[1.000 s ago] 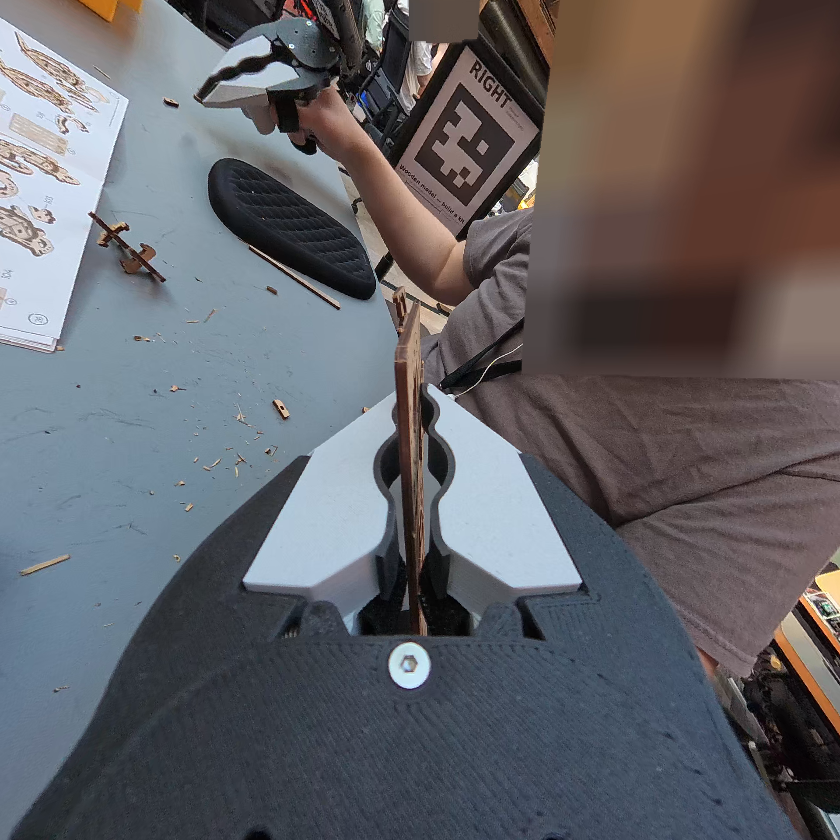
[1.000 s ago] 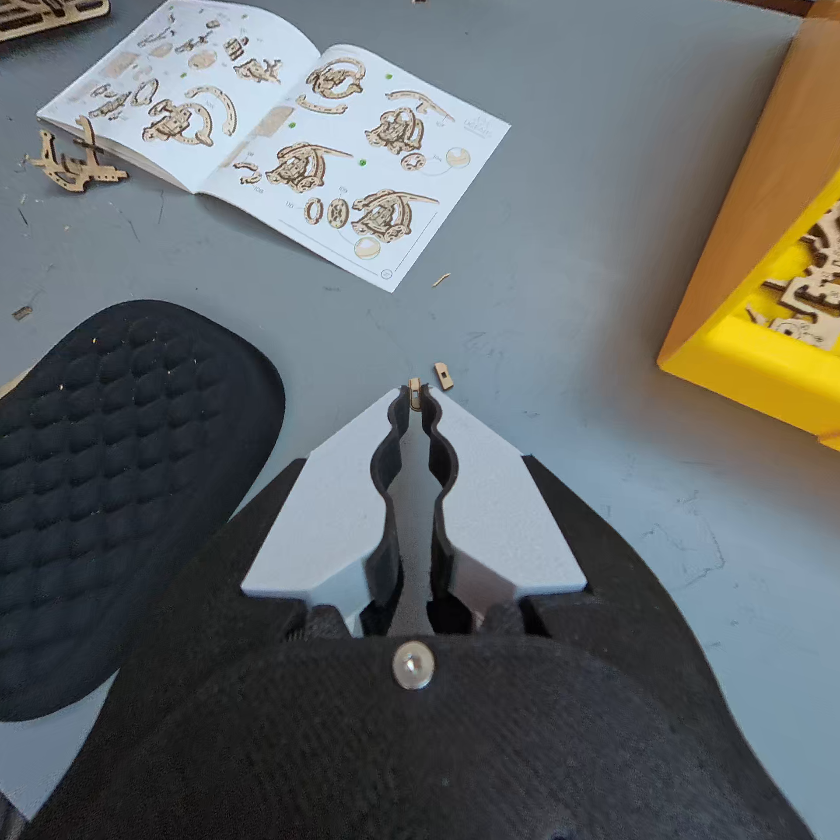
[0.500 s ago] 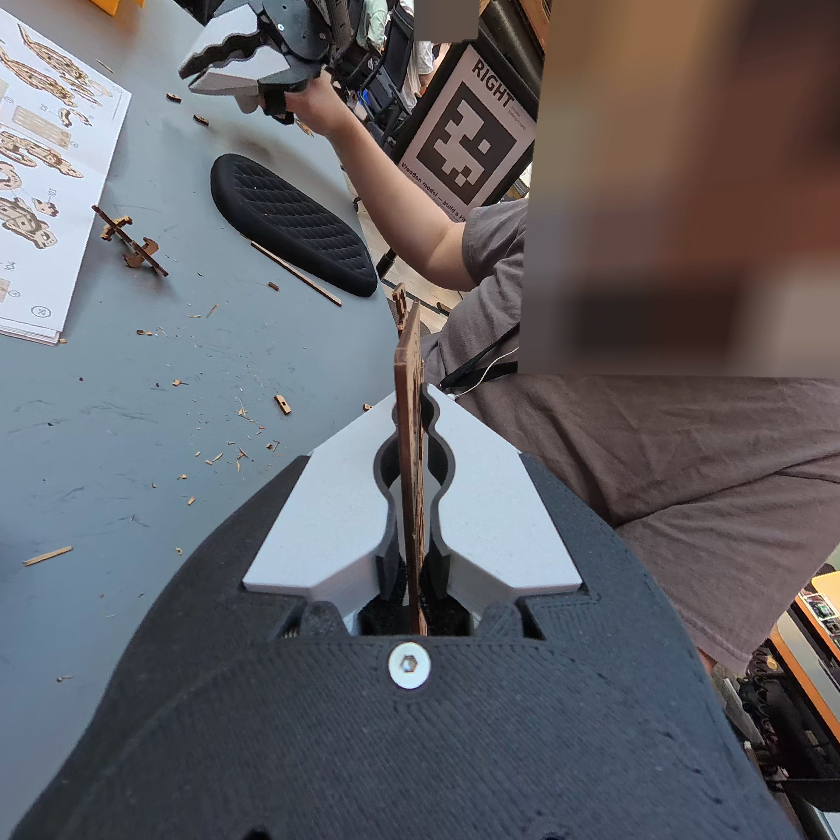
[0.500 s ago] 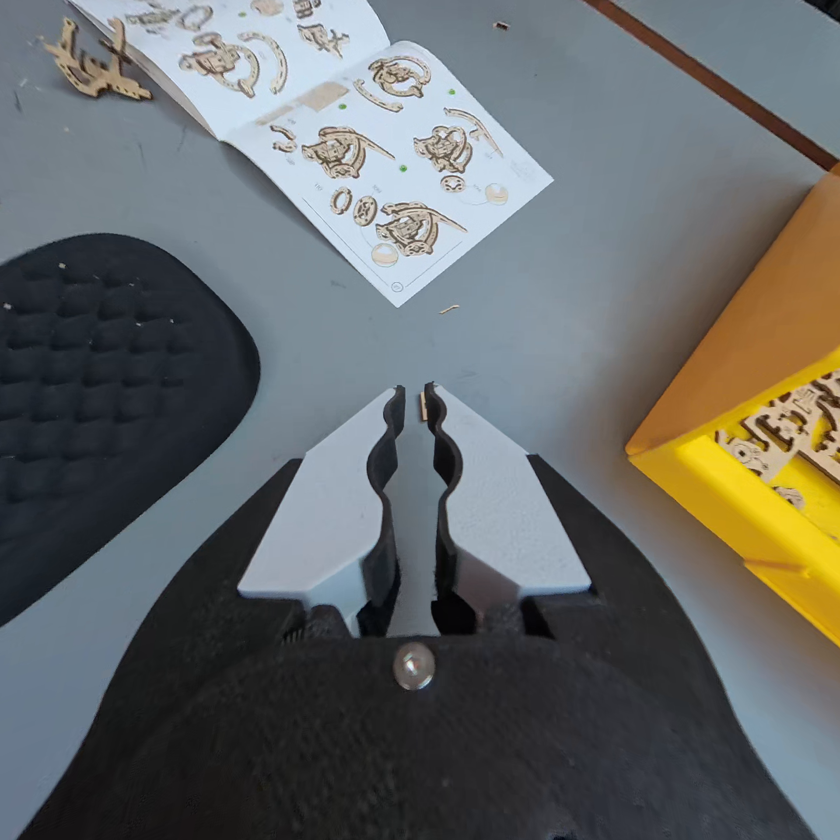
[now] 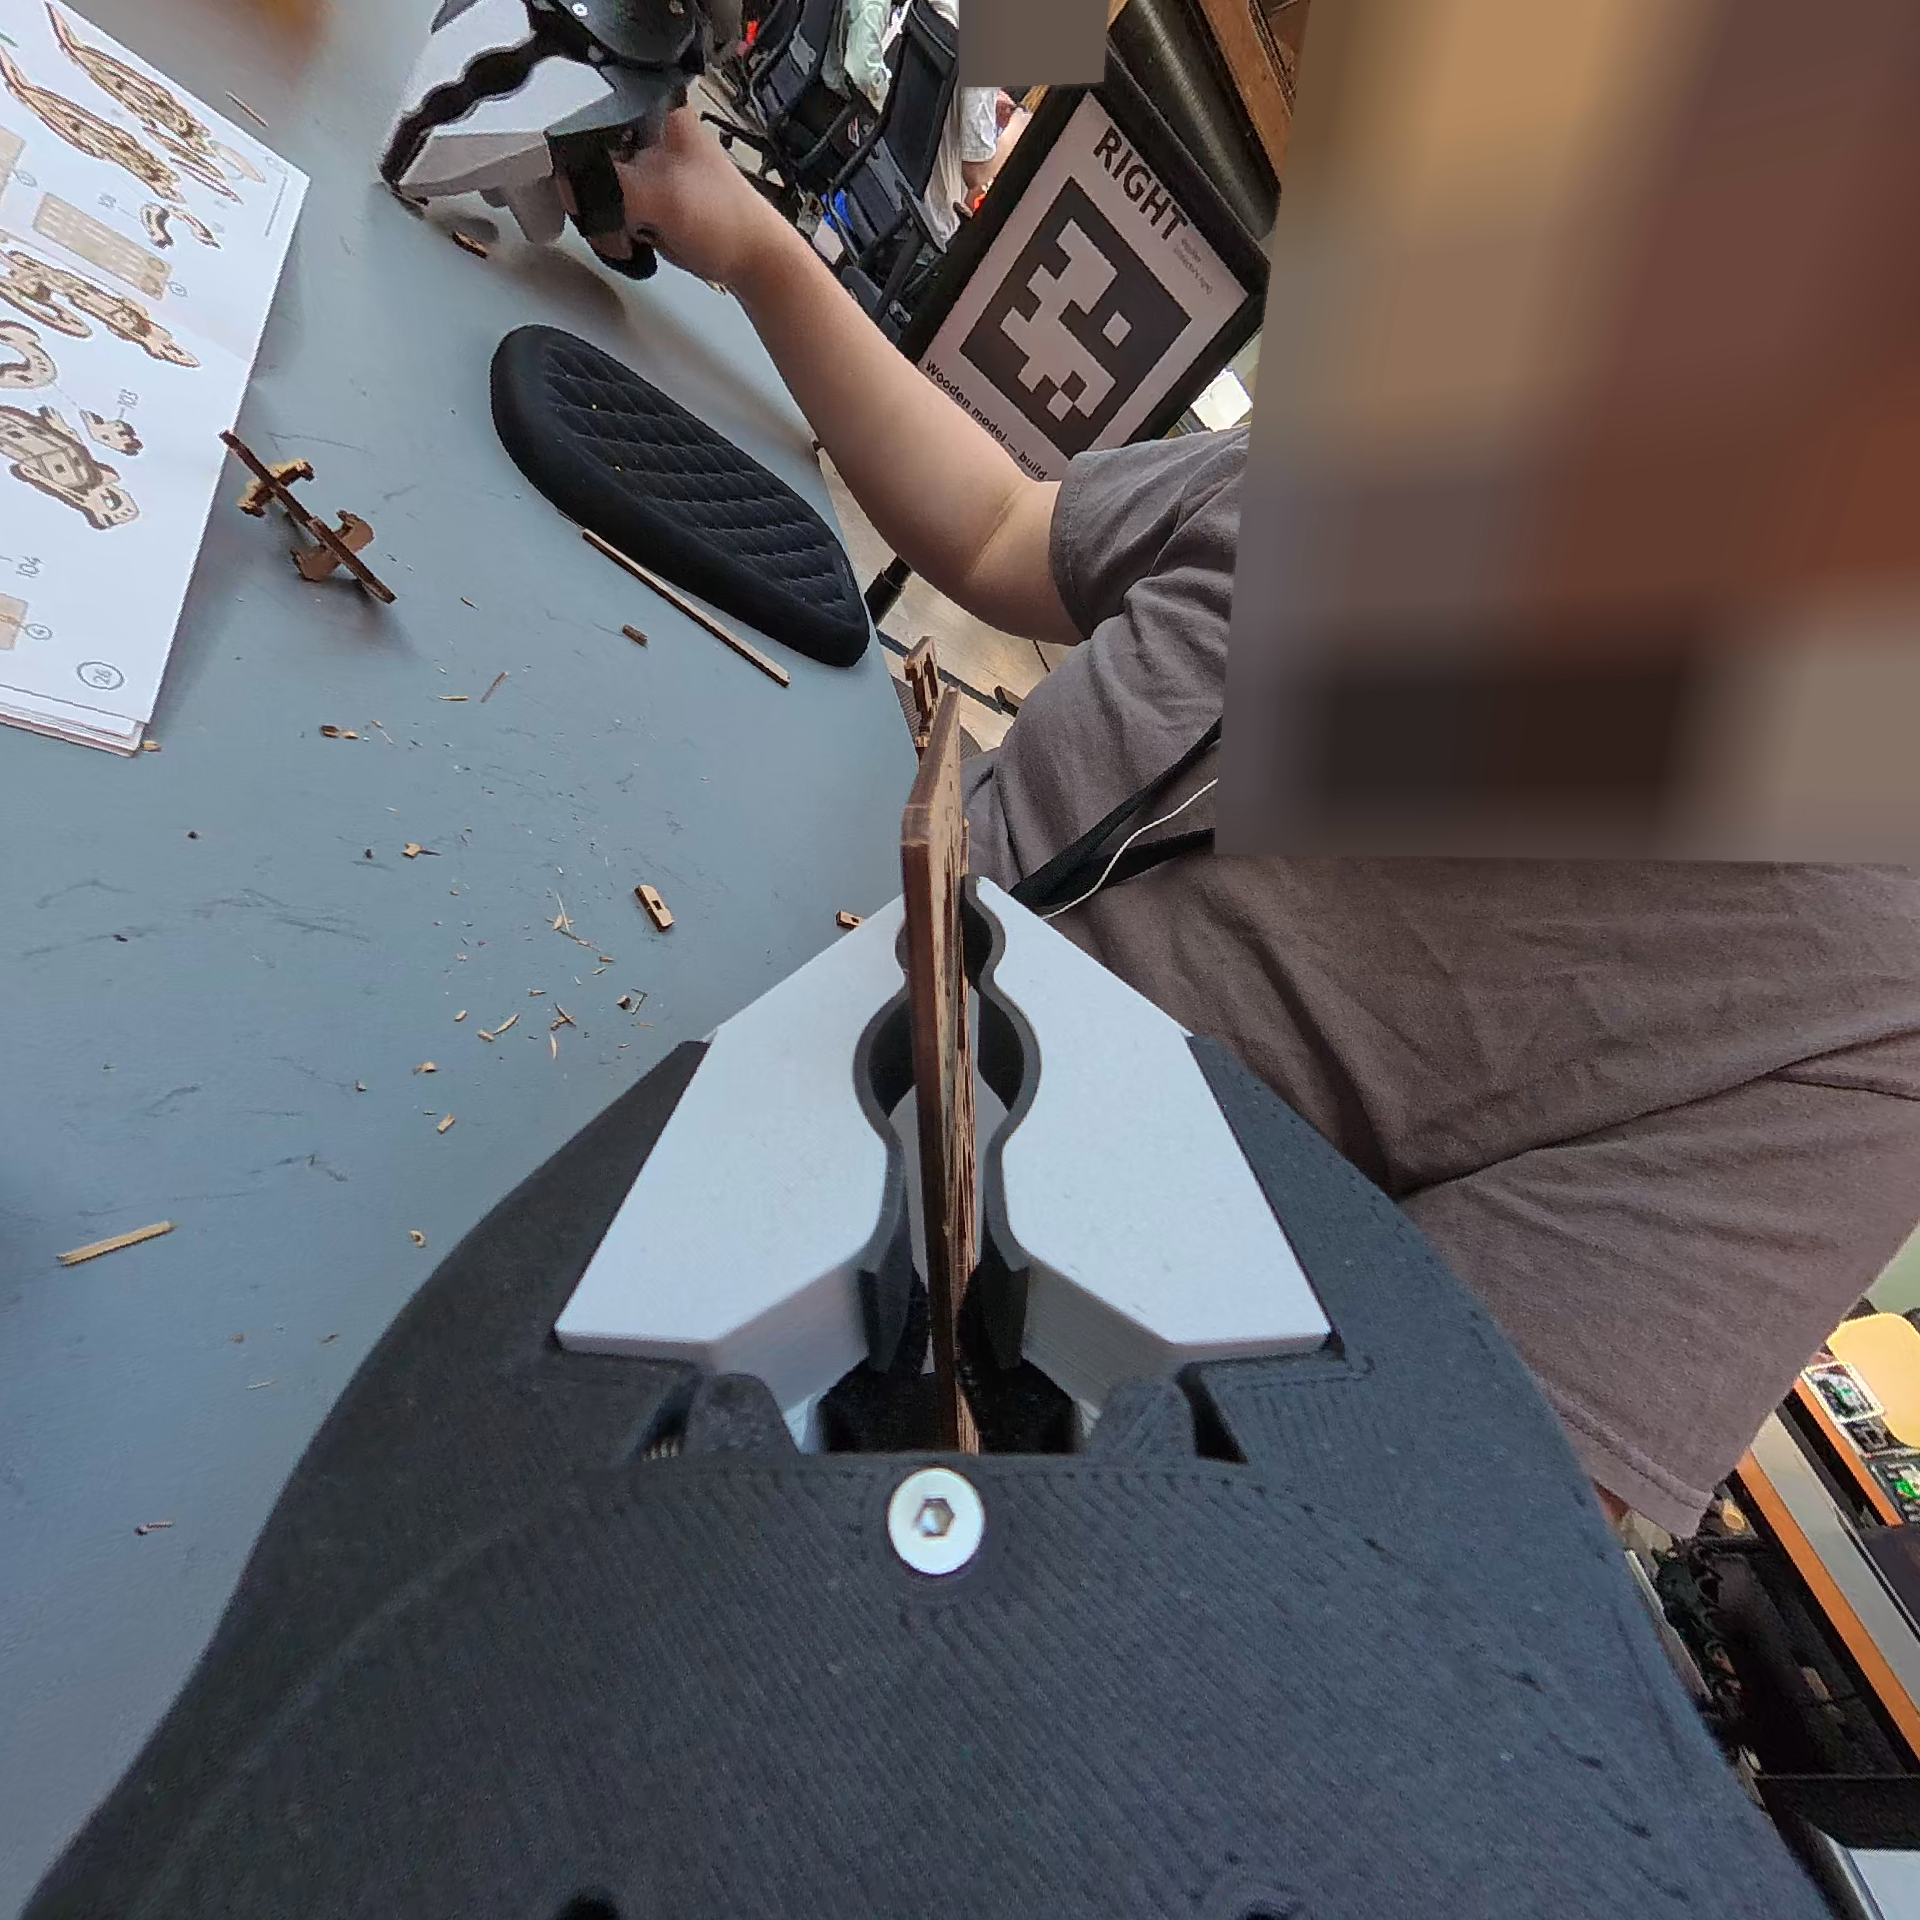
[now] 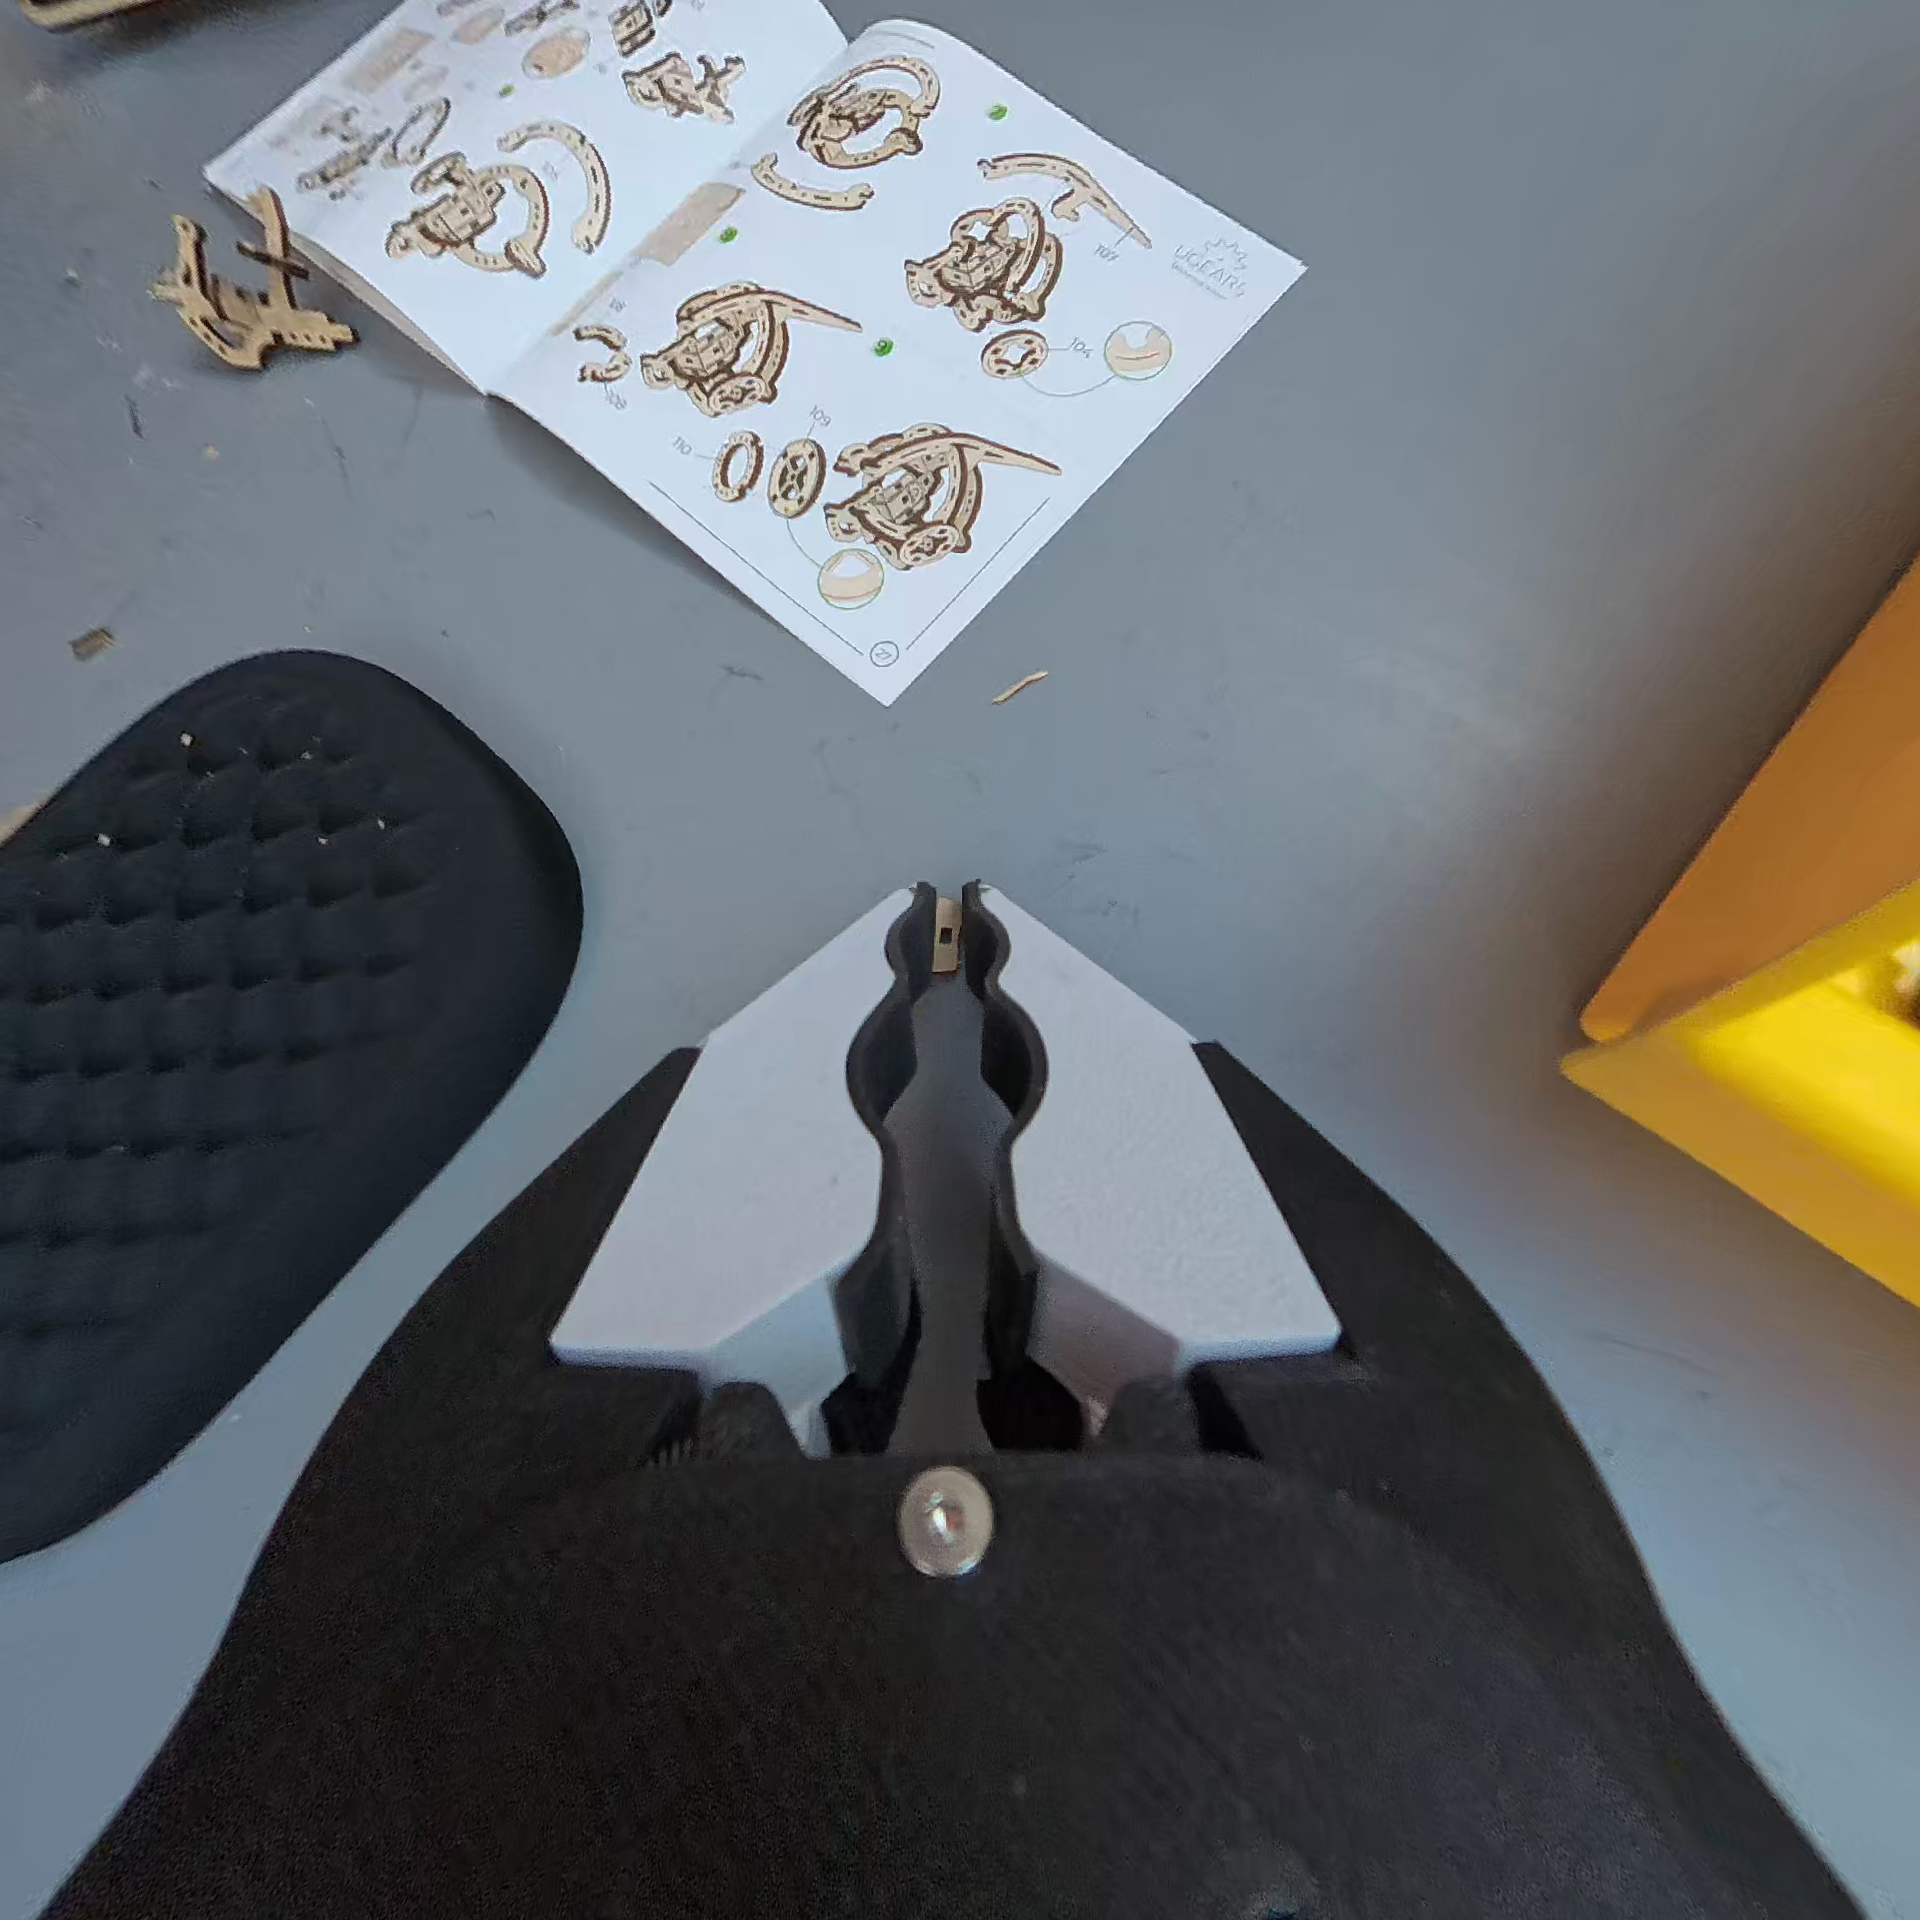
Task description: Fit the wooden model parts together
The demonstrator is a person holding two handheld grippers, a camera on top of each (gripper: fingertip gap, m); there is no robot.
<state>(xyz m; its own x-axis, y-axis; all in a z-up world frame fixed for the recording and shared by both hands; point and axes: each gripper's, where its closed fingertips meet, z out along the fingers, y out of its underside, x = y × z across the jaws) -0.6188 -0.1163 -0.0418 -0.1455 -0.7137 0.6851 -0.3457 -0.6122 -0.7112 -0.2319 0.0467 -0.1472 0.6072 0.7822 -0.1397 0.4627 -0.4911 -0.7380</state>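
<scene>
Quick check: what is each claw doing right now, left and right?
Left claw: shut on a flat wooden board, held edge-on.
Right claw: shut on a small wooden piece at its tips.

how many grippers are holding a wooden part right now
2: the left gripper is clamped on a flat wooden board held edge-on, and the right gripper has a small wooden piece between its tips above the table.

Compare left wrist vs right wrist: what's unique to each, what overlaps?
Left wrist only: left gripper shut on a flat wooden sheet held edge-on, and the person's arm. Right wrist only: a yellow bin, and a small wooden piece between the right gripper tips. Both: black pad, open instruction booklet, small wooden assembly, grey table.
</scene>
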